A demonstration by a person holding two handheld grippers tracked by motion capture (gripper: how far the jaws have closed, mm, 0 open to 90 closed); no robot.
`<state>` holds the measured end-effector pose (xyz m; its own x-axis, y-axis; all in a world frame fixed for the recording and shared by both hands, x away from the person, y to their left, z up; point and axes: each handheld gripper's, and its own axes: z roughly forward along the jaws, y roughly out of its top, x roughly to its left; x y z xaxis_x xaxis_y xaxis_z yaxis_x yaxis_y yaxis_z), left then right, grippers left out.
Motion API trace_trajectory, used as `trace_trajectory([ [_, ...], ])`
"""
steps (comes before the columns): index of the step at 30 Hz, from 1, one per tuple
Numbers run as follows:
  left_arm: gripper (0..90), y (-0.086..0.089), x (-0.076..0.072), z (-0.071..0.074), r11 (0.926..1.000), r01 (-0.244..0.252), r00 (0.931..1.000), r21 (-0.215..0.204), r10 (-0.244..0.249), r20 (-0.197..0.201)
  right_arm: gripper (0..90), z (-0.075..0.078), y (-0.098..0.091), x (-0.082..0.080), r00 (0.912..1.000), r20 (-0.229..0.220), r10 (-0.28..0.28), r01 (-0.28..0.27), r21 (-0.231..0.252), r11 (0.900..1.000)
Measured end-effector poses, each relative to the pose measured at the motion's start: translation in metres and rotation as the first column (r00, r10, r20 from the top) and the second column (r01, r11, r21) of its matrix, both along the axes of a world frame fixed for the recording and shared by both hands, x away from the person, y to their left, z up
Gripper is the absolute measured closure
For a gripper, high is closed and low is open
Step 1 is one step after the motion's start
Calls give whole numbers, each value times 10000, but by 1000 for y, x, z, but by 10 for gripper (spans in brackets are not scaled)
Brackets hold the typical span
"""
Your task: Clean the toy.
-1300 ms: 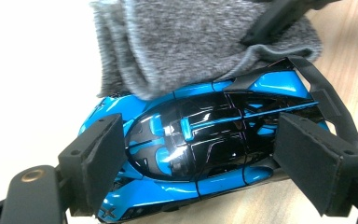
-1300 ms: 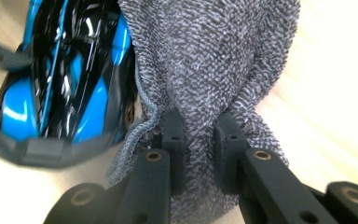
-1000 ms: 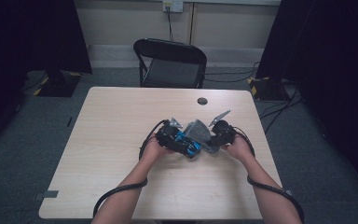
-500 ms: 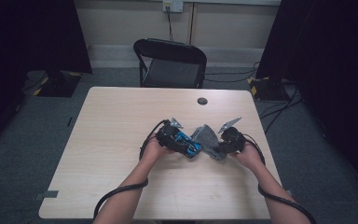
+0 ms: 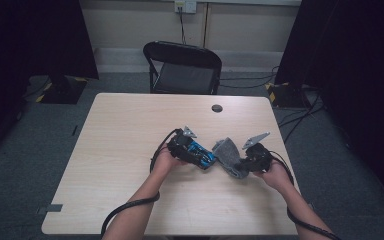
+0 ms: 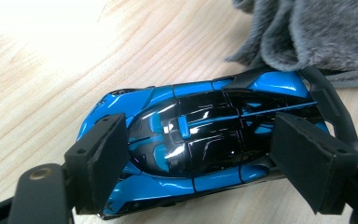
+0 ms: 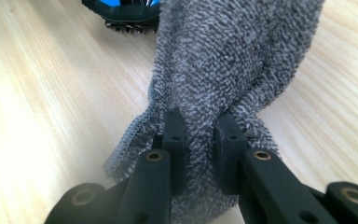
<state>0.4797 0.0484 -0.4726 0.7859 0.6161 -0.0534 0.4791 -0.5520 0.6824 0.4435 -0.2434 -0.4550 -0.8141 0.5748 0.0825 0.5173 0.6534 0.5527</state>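
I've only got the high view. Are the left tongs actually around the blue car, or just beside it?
Observer: Around it. The left tongs straddle the blue toy car, one pad near its nose and one near its tail. The car sits roof up on the table.
Operator: And the right side?
Observer: The right tongs are shut on the grey cloth, with a fold pinched between the pads.
Operator: Is the cloth covering the car?
Observer: No, the roof is bare. The cloth lies bunched by the car's rear wing.
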Motion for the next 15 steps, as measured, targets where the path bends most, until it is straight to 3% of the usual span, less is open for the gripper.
trace_trajectory([
  [8, 201, -2, -1, 1, 9999, -21, 10000, 141, 20, 74, 781, 12, -17, -1, 9958, 335, -855, 844, 332, 9959],
  [15, 201, -1, -1, 0, 10000, -35, 10000, 19, 35, 58, 780, 20, -15, 22, 9879, 422, -1495, 1461, 742, 9865],
])
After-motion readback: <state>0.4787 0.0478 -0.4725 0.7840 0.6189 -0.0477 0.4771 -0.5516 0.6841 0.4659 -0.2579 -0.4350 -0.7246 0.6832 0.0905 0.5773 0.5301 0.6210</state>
